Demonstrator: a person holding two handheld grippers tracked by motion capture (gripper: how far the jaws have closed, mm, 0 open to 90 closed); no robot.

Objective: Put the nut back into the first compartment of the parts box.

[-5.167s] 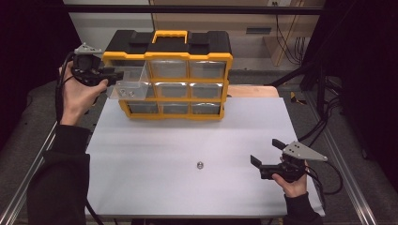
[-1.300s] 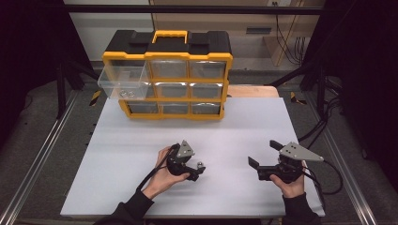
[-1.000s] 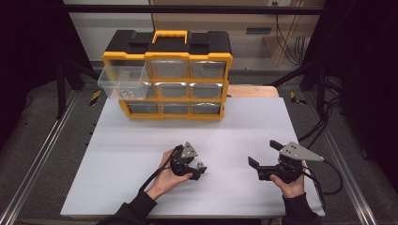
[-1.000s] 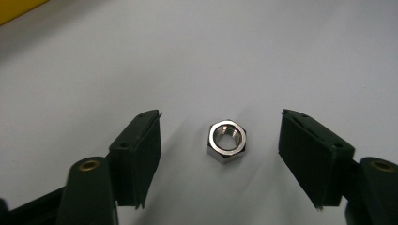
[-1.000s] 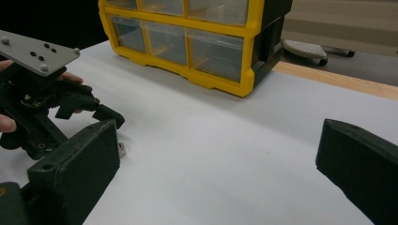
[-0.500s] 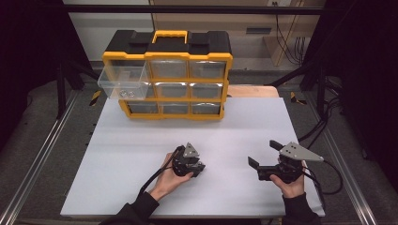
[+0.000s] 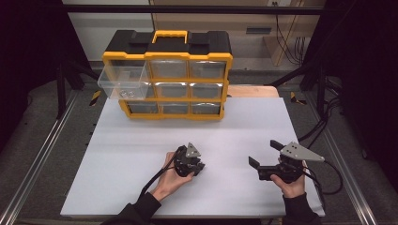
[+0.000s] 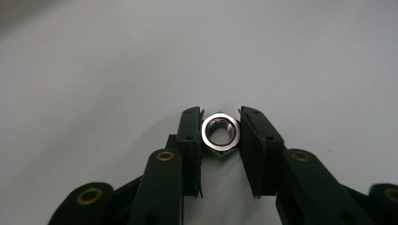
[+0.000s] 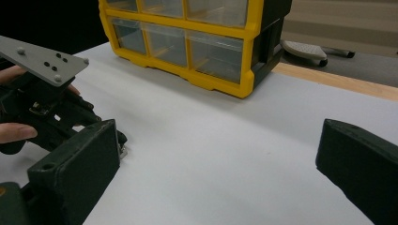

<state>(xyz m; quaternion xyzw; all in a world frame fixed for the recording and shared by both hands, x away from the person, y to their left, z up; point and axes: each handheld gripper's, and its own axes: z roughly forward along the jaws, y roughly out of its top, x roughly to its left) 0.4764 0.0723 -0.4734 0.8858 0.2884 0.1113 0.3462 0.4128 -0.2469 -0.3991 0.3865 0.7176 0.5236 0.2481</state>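
1. The left gripper point(image 7: 196, 167) points down at the white table point(image 7: 141, 140) near its front edge, a little left of centre.
2. Its jaws have just been closing, and in the left gripper view a small steel hex nut point(image 8: 220, 135) lies flat on the table between them. The left pad touches the nut; the right pad sits just beside it, and whether it presses I cannot tell.
3. The right gripper point(image 7: 260, 161) rests near the front right of the table, held level and aimed left, with its jaws wide apart and nothing between them.
4. A yellow and black organizer point(image 7: 169, 75) stands at the far edge, its top-left clear drawer point(image 7: 119, 84) pulled out toward the left.
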